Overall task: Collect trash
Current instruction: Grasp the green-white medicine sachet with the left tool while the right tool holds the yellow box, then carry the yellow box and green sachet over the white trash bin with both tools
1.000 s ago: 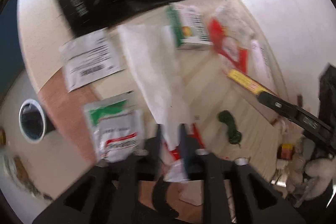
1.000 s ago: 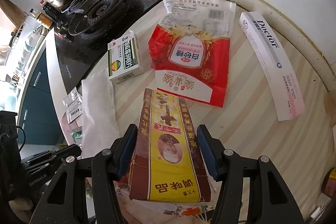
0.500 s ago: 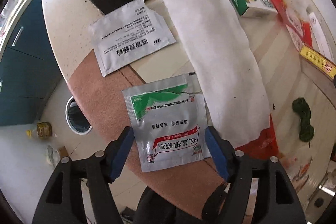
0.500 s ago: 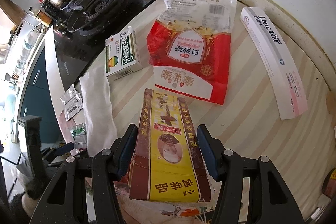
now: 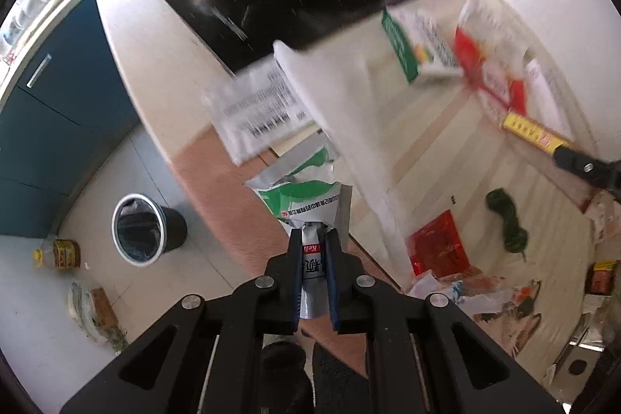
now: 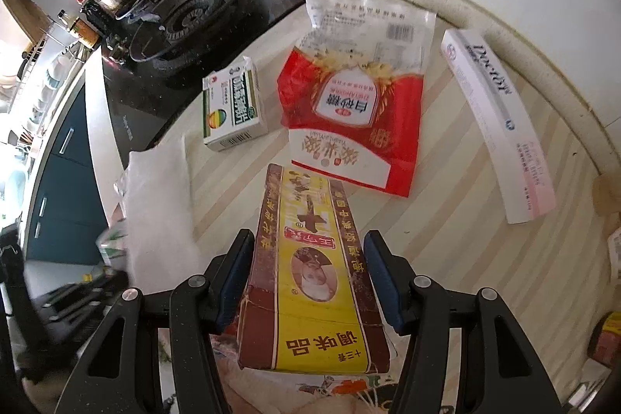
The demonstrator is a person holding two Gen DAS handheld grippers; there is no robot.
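Left gripper [image 5: 313, 239] had just closed its jaws and was clamped on the silver foil sachet w/ green-and-red print [image 5: 306, 196], which sat crumpled above the pink bench [image 5: 229, 193] edge. Right gripper [image 6: 308, 255] straddled the long yellow-and-brown cardboard seasoning box [image 6: 310, 270]; pads sat just beside its sides, contact cannot be told. Black round trash bin [image 5: 145, 229] stood on the floor below.

My left hand-held gripper [image 5: 313, 243] pinches a silver sachet [image 5: 306, 196] with green and red print, crumpled at its lower end. My right hand-held gripper [image 6: 308, 262] clasps a long yellow-and-brown spice box [image 6: 310, 270] by its sides. A red sugar bag [image 6: 357, 103], a green-and-white carton [image 6: 233, 107] and a white tissue [image 6: 161, 204] lie flat on the worktop [image 6: 446, 220].
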